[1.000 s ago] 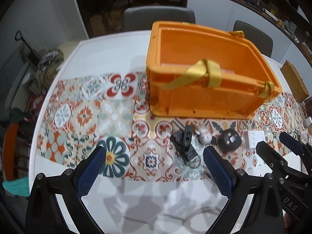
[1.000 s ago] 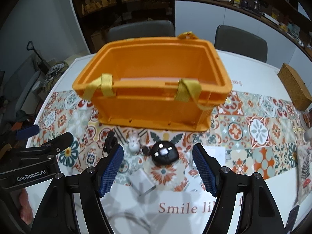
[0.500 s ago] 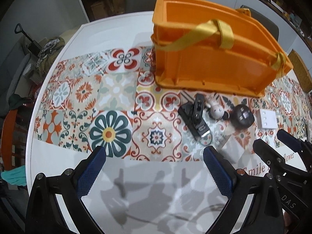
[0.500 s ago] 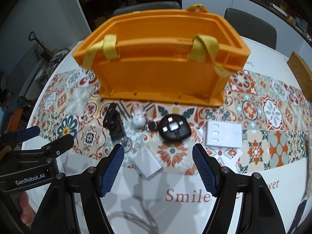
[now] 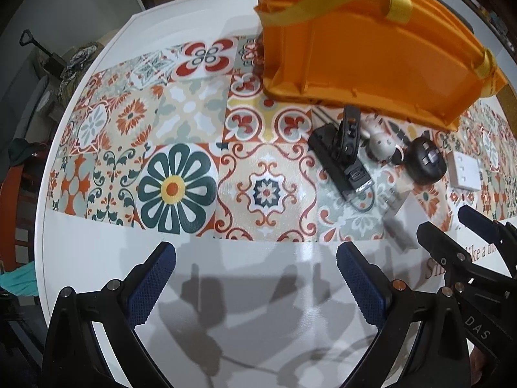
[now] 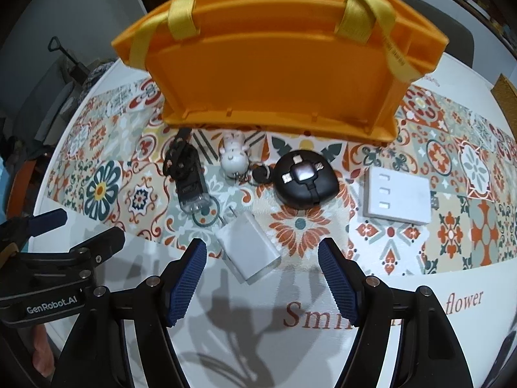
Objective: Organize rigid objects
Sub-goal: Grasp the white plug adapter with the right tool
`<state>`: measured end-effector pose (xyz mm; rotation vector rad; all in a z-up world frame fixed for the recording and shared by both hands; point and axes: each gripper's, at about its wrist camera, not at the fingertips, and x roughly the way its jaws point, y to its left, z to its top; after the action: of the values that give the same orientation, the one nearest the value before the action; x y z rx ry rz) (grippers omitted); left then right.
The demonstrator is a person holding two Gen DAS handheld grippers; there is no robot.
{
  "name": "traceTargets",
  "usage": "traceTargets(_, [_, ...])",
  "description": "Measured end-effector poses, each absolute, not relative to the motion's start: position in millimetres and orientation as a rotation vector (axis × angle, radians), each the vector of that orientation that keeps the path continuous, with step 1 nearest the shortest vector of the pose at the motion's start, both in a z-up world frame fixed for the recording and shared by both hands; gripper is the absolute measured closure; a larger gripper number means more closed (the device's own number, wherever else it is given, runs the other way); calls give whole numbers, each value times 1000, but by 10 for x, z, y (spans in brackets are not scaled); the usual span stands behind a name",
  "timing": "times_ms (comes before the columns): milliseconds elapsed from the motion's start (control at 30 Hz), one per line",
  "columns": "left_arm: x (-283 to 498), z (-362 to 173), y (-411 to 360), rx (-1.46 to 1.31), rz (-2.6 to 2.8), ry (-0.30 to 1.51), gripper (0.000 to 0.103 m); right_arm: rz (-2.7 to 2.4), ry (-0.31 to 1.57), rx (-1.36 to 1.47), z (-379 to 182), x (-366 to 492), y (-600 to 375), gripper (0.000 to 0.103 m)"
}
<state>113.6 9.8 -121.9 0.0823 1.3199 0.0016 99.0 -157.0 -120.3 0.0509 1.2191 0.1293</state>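
Observation:
An orange crate [image 6: 274, 61] with yellow straps stands at the back of the table; it also shows in the left wrist view [image 5: 365, 48]. In front of it lie a black clip device [image 6: 187, 174], a small white figurine [image 6: 234, 158], a round black cable hub [image 6: 305, 177], a white charger [image 6: 248, 252] and a white switch plate [image 6: 397, 199]. My right gripper [image 6: 261, 281] is open and empty, just short of the charger. My left gripper [image 5: 255, 278] is open and empty over the bare white tabletop, left of the black clip device [image 5: 342, 158].
A patterned tile runner [image 5: 181, 148] crosses the round white table [image 5: 97, 258]. A grey chair [image 6: 452, 32] stands behind the crate. A cork block [image 6: 507, 90] lies at the far right. Clutter sits on the floor left of the table.
Both grippers have dropped lower and closer to the table, so the crate and small objects look larger. The right gripper now has the white charger between its fingertips' line. Jaws stayed open.

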Motion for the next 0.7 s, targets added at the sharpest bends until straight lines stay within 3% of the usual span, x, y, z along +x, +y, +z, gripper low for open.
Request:
traceTargets(533, [1149,-1488,110,105,13,1383,1,162,1282,-3,-1539,1138,-1445,33])
traceTargets(700, [1176,-1524,142,100,10,1386,1,170,1288,-24,-1609,1193,-1387,39])
